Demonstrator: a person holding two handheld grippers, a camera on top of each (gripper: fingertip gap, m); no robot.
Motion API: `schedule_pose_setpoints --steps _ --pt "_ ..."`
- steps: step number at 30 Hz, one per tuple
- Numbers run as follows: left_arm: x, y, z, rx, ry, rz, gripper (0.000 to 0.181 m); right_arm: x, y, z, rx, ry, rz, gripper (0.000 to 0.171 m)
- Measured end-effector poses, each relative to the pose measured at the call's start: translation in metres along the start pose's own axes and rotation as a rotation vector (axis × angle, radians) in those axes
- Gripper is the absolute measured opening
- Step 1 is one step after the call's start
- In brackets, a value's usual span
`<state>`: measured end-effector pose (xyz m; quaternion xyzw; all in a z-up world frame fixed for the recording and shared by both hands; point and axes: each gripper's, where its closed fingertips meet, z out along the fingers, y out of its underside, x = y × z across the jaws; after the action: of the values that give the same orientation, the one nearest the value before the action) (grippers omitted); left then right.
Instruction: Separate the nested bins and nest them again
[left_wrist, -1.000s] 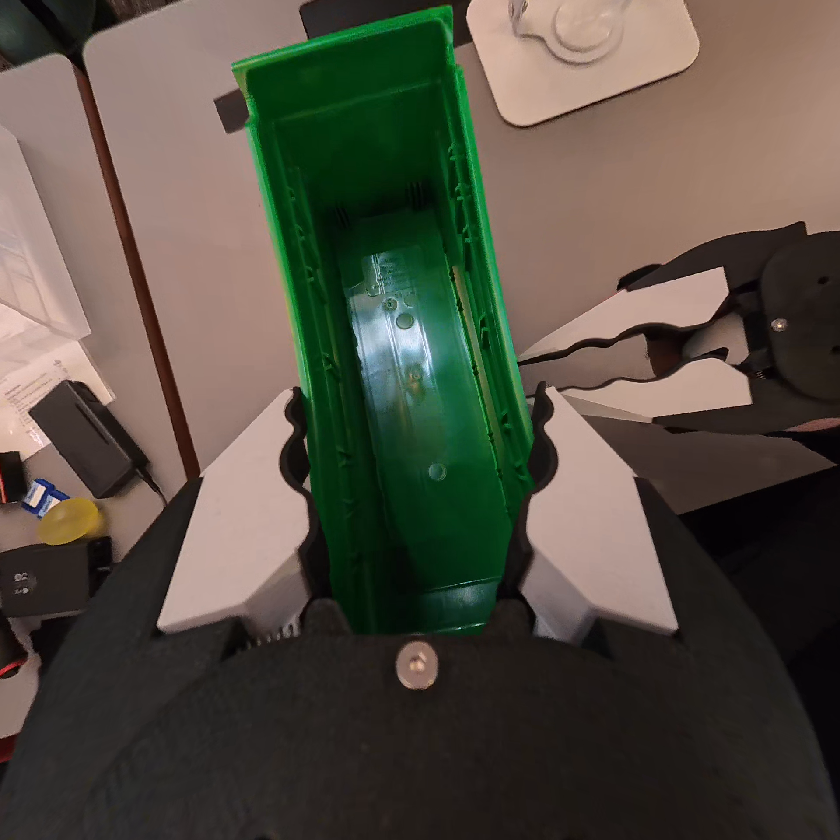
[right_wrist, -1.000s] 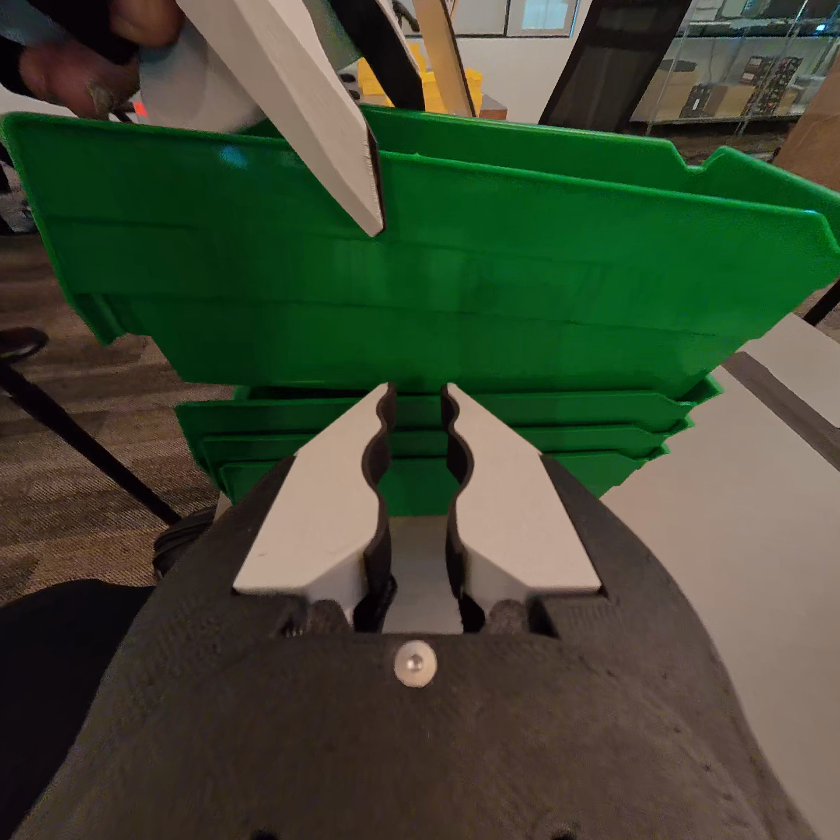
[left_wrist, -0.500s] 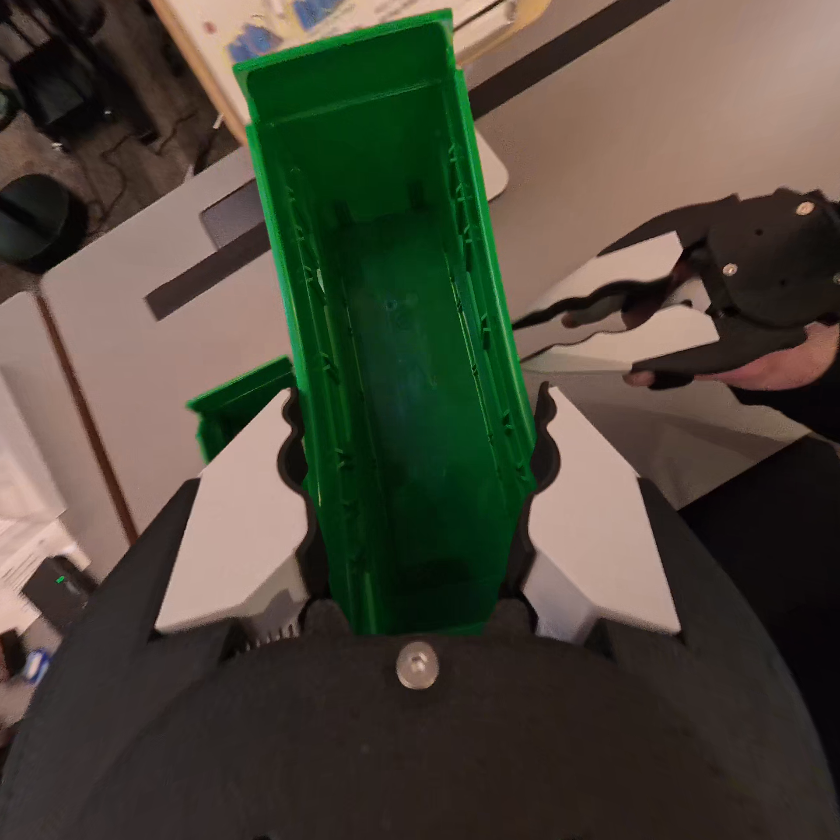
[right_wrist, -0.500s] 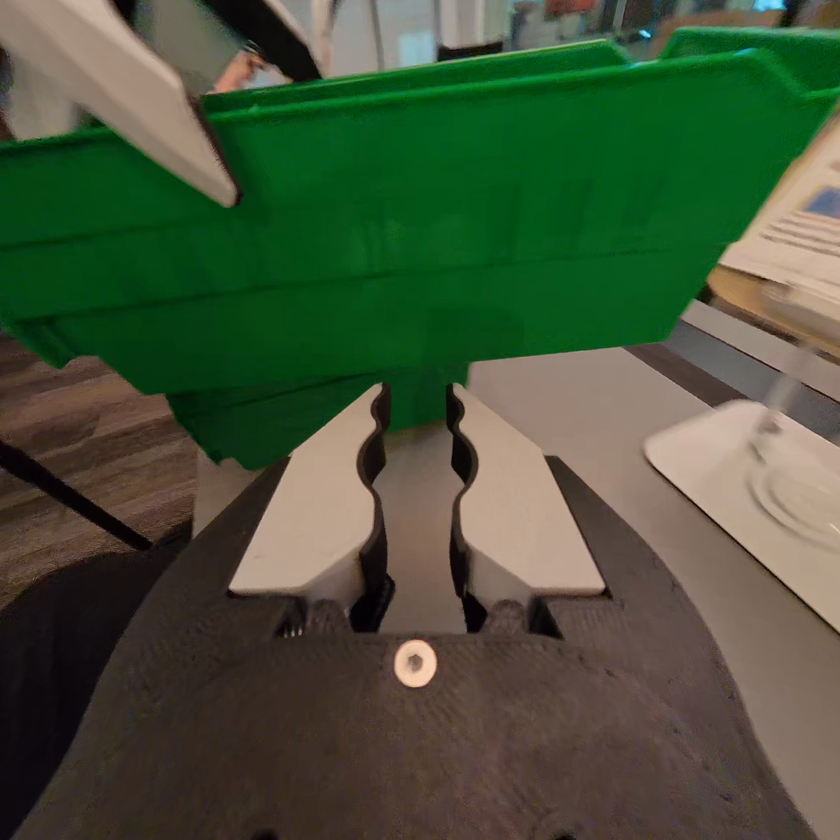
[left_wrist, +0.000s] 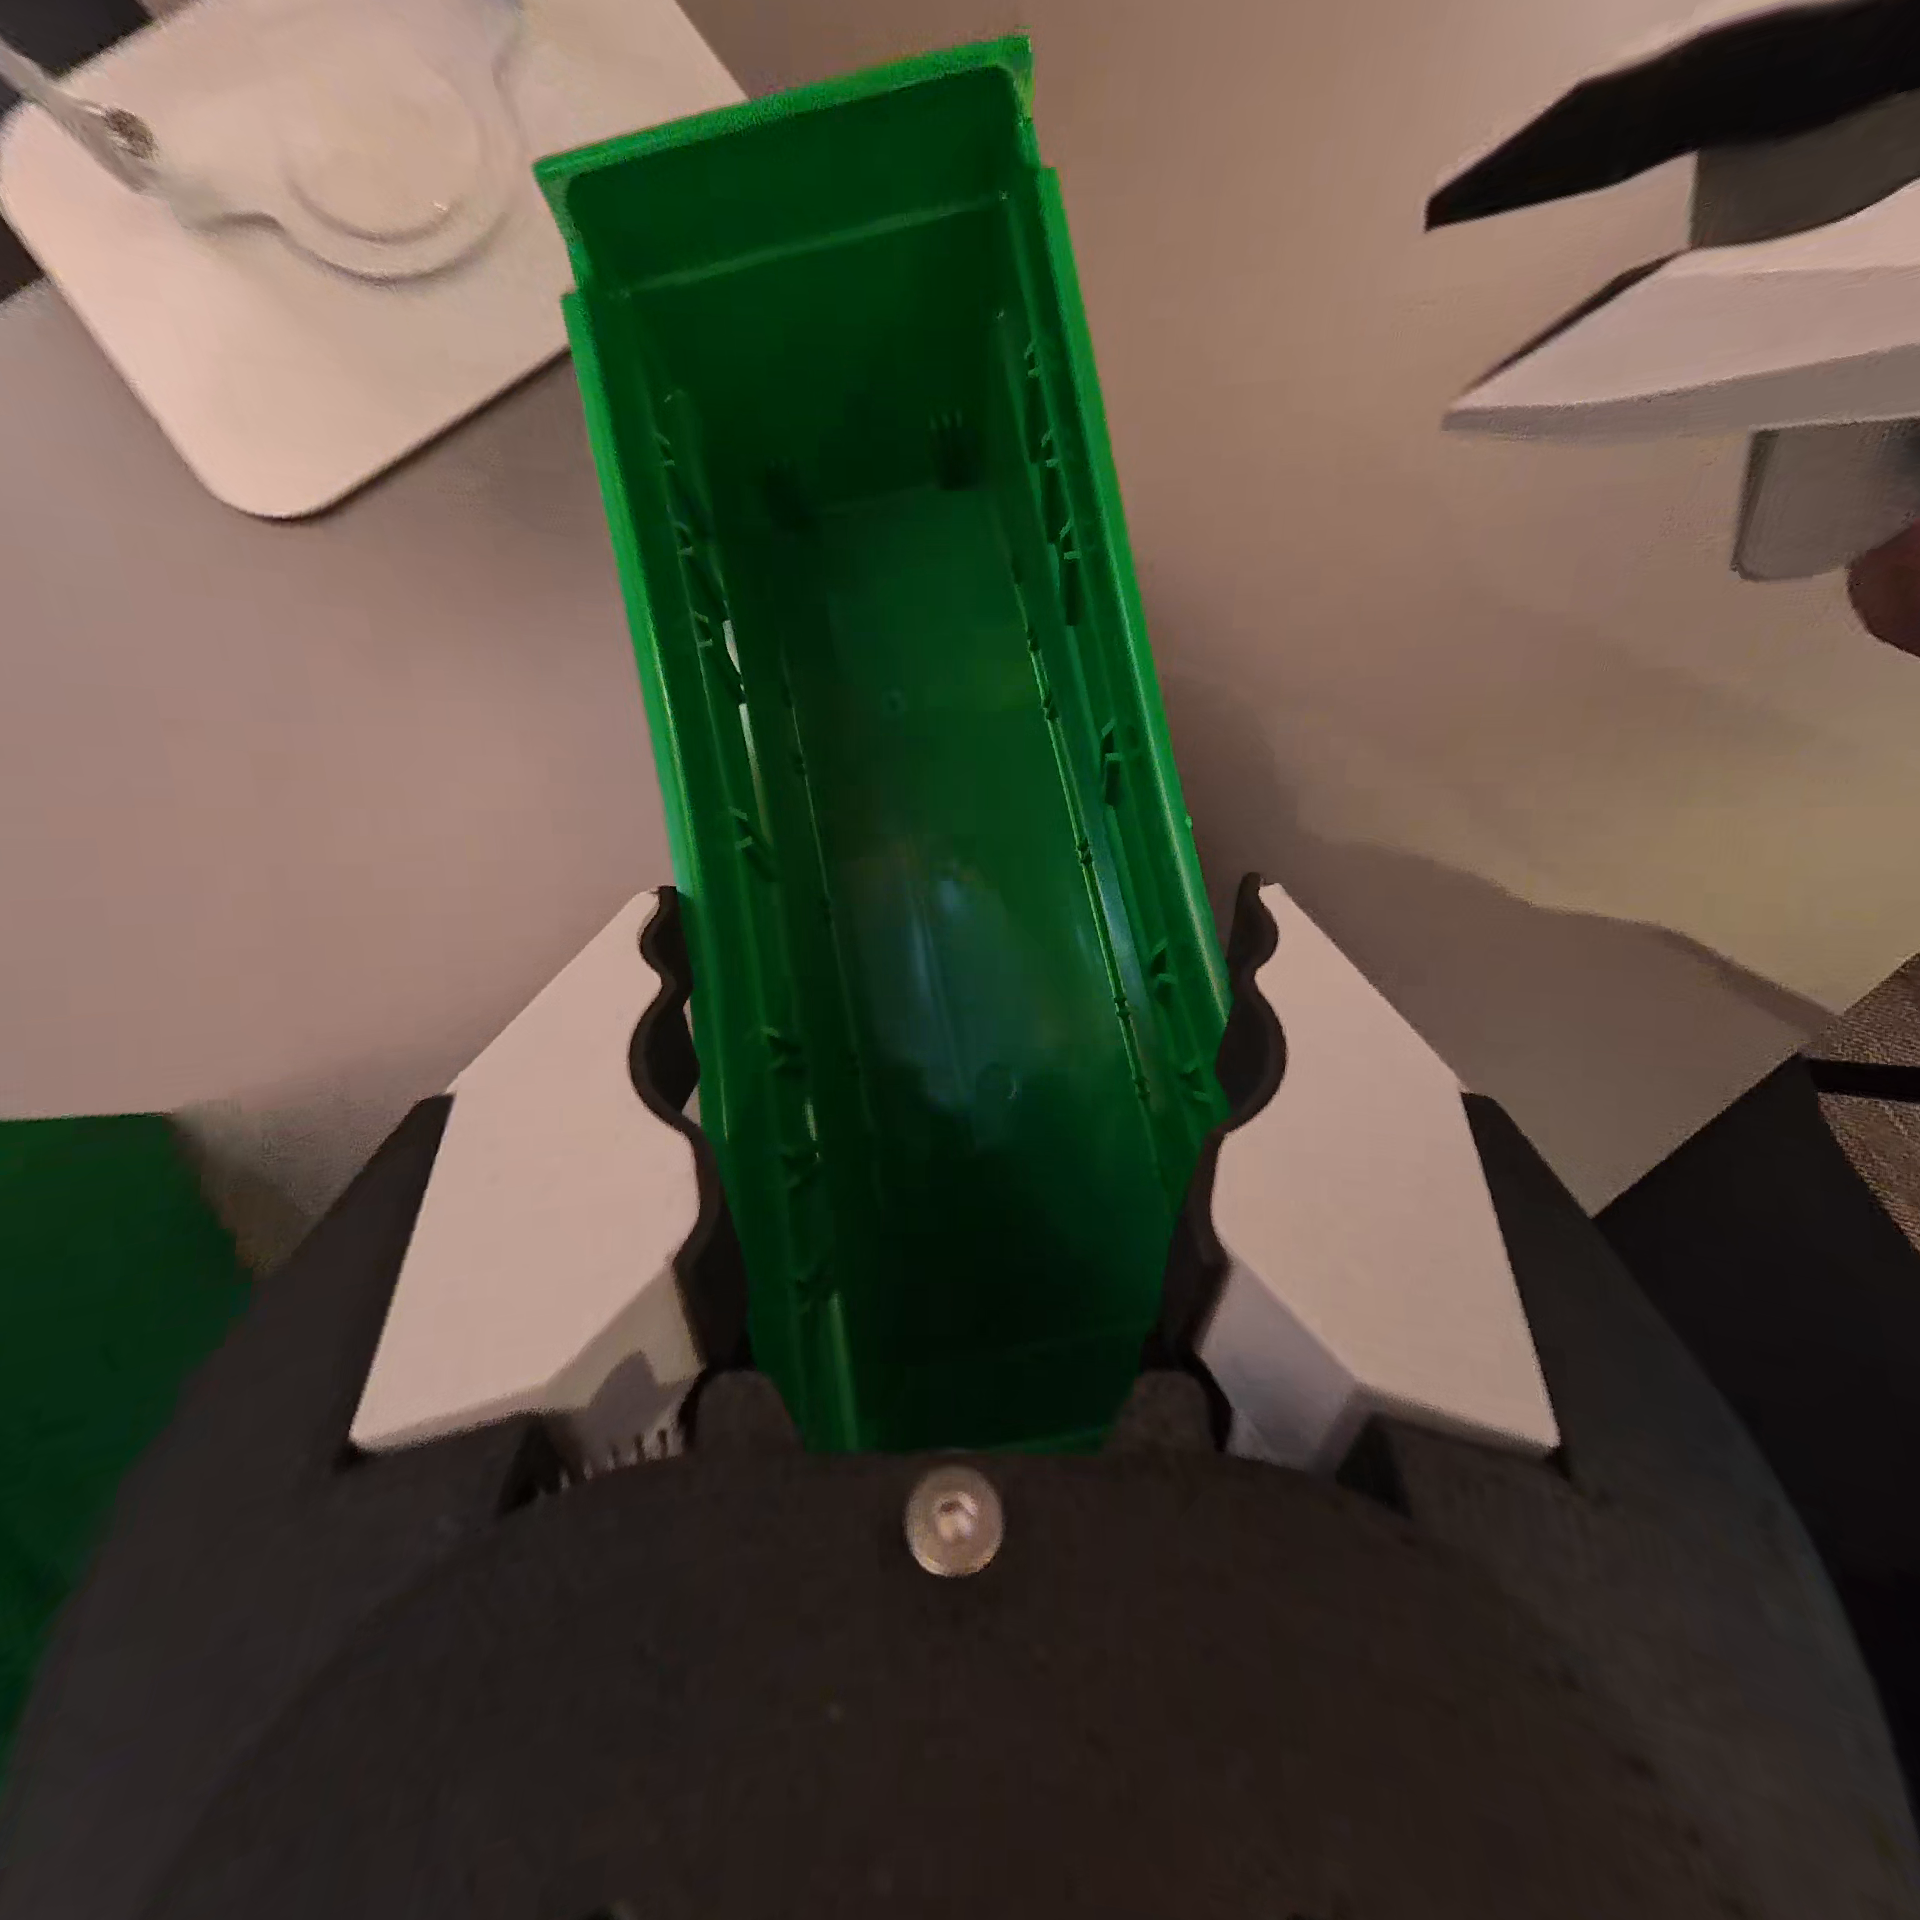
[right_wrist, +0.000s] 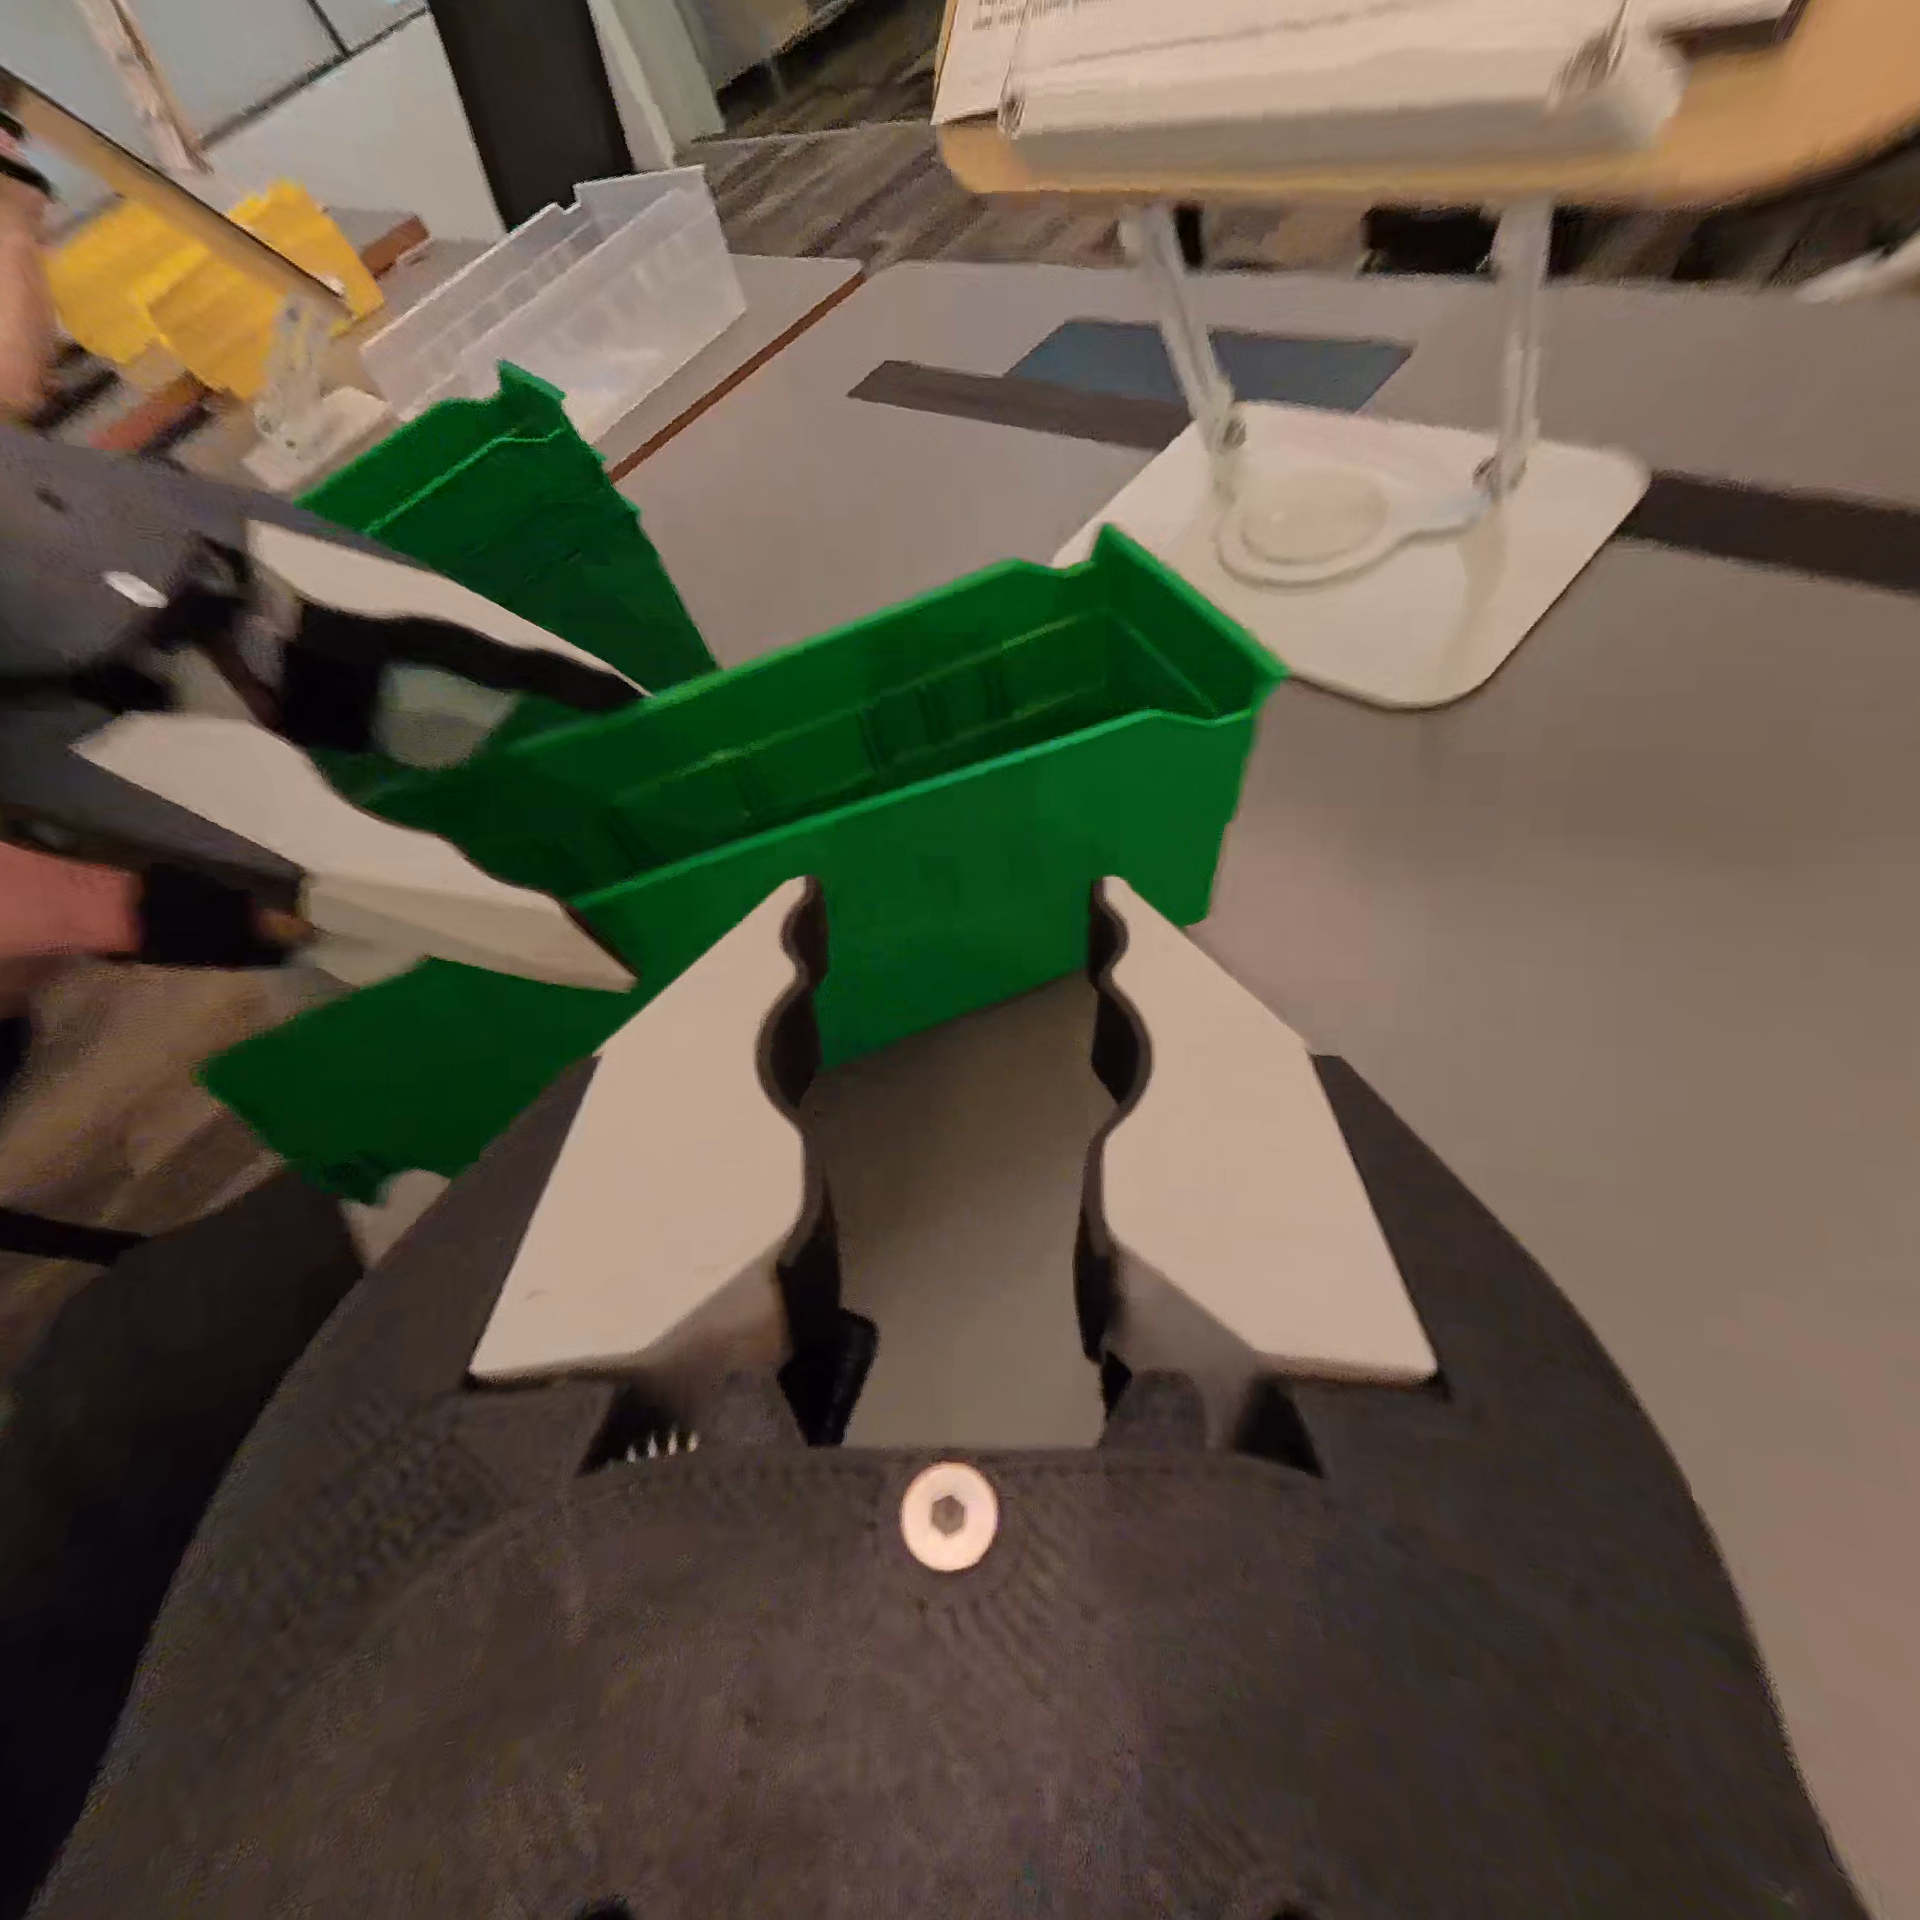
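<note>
Bin (left_wrist: 914, 831) fills the centre of the left wrist view, clamped between the left gripper (left_wrist: 956, 1039) fingers over the bench (left_wrist: 312, 779); I'd keep that squeeze even and lower it level. It's glossy green, long, ribbed inside.

In the right wrist view, the right gripper (right_wrist: 951, 935) fingers stand moderately apart, empty. A second bin (right_wrist: 520, 530) sits at upper left.

Your grey counter (right_wrist: 1558, 935) carries a white stand base (right_wrist: 1382, 540) at the far side. A second green bin (right_wrist: 520, 520) rests on it beyond the held one, with a clear plastic tray (right_wrist: 582, 281) farther back.
</note>
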<state>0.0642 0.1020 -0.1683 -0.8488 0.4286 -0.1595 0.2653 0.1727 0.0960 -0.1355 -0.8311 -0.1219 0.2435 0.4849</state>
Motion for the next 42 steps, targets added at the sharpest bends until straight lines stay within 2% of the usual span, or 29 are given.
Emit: schedule_pose_setpoints --steps 2,5,9,11,14,21,26,29,32,39,42 --pt "0.013 0.004 0.016 -0.007 -0.003 0.012 0.104 -0.007 0.009 -0.002 -0.038 -0.050 0.100 0.061" --pt "0.025 0.004 0.031 0.010 -0.018 -0.004 0.109 -0.012 0.026 0.008 -0.125 -0.034 0.128 0.074" --pt "0.047 0.006 0.046 0.013 -0.013 0.012 0.118 -0.008 0.039 0.024 -0.185 0.013 0.147 0.077" --pt "0.058 0.001 0.045 0.044 0.009 0.007 0.115 0.004 0.043 0.027 -0.228 0.081 0.088 0.074" --pt "0.082 -0.005 0.038 0.066 0.149 -0.063 0.108 0.027 0.045 0.026 -0.272 0.191 0.011 0.060" --pt "0.117 -0.003 0.034 0.079 0.387 -0.116 0.098 0.063 0.041 0.026 -0.355 0.323 -0.160 0.003" --pt "0.109 0.006 0.010 0.073 0.335 -0.017 0.094 0.072 0.042 0.019 -0.389 0.314 -0.199 0.003" --pt "0.086 0.011 -0.014 0.079 0.280 0.013 0.091 0.087 0.044 0.002 -0.394 0.347 -0.184 0.003" --pt "0.042 0.019 -0.045 0.088 0.163 0.024 0.091 0.114 0.048 -0.029 -0.384 0.411 -0.142 0.003" --pt "-0.091 0.067 -0.135 0.063 -0.132 -0.066 0.088 0.196 0.067 -0.125 -0.319 0.607 0.031 0.003" --pt "-0.150 0.098 -0.158 0.018 -0.249 -0.159 0.098 0.222 0.074 -0.159 -0.282 0.669 0.109 0.003"
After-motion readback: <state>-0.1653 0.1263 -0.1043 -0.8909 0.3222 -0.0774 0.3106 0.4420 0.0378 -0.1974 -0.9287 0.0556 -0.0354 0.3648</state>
